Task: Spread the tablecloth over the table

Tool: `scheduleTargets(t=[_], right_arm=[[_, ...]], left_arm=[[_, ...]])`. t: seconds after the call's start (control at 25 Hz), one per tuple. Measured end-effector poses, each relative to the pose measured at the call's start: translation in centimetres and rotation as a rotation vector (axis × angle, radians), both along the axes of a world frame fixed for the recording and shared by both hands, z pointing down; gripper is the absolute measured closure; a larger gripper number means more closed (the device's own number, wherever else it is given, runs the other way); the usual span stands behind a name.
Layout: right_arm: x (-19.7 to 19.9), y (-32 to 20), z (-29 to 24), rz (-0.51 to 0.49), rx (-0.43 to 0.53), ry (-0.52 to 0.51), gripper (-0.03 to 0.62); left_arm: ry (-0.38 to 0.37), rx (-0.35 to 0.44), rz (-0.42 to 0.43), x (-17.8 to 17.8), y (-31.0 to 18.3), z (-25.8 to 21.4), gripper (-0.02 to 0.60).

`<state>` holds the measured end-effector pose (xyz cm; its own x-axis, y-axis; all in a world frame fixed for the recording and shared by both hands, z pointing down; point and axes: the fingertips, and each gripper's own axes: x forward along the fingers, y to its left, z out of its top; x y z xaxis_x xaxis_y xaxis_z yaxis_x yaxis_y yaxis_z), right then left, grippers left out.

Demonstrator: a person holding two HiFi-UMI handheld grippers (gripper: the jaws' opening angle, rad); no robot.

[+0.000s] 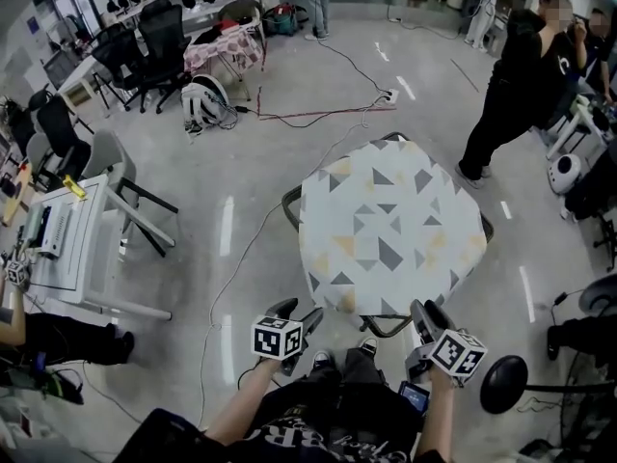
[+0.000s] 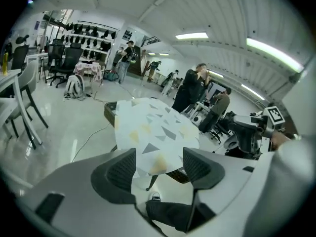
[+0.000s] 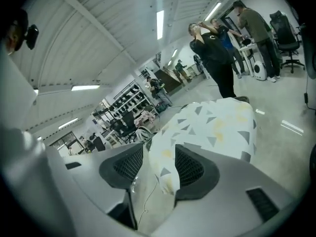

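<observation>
The white tablecloth (image 1: 390, 230) with grey and yellow triangles lies draped over a small table, whose dark frame (image 1: 291, 201) shows at the left edge. In the head view both grippers hang near the holder's knees, short of the table's near edge. My left gripper (image 1: 294, 309) is open with nothing between its jaws. My right gripper (image 1: 427, 314) is also open and empty. The left gripper view shows the tablecloth (image 2: 153, 127) beyond the left gripper (image 2: 159, 164), not touching it. In the right gripper view the tablecloth (image 3: 212, 127) hangs behind the right gripper (image 3: 159, 163).
A person in black (image 1: 516, 85) stands past the table's far right corner. A white desk (image 1: 67, 249) and a grey chair (image 1: 116, 177) are at the left. Cables (image 1: 318, 114) run over the floor beyond the table. A black round stool (image 1: 503, 384) is close by my right gripper.
</observation>
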<state>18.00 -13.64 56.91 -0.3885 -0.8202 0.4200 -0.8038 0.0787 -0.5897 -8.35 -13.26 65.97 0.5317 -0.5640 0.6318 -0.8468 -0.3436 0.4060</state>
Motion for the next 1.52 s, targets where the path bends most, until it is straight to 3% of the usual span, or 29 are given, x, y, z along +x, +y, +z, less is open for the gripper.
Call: scheduleTargets(t=[0.24, 0.4, 0.68, 1.0, 1.52], right_arm=[[-6.1, 1.1, -3.9, -0.152, 0.069, 0.055, 0.398], [-9.3, 1.6, -5.2, -0.243, 0.090, 0.067, 0.419], [-12.5, 3.2, -7.3, -0.364, 0.132, 0.029, 0.470], [-10.8, 7.4, -10.0, -0.450, 0.211, -0.009, 0.516], [-5.3, 16.4, -12.0, -0.484, 0.275, -0.070, 0.540]], left_arm=[[0.093, 0.160, 0.149, 1.4, 0.8, -5.8, 0.288], [0.138, 0.222, 0.169, 1.3, 1.2, -8.9, 0.302], [0.151, 0.324, 0.191, 2.0, 3.6, -13.2, 0.342], [0.108, 0.420, 0.235, 6.7, 8.1, -16.4, 0.477], [0.125, 0.471, 0.191, 14.1, 17.7, -19.1, 0.535]])
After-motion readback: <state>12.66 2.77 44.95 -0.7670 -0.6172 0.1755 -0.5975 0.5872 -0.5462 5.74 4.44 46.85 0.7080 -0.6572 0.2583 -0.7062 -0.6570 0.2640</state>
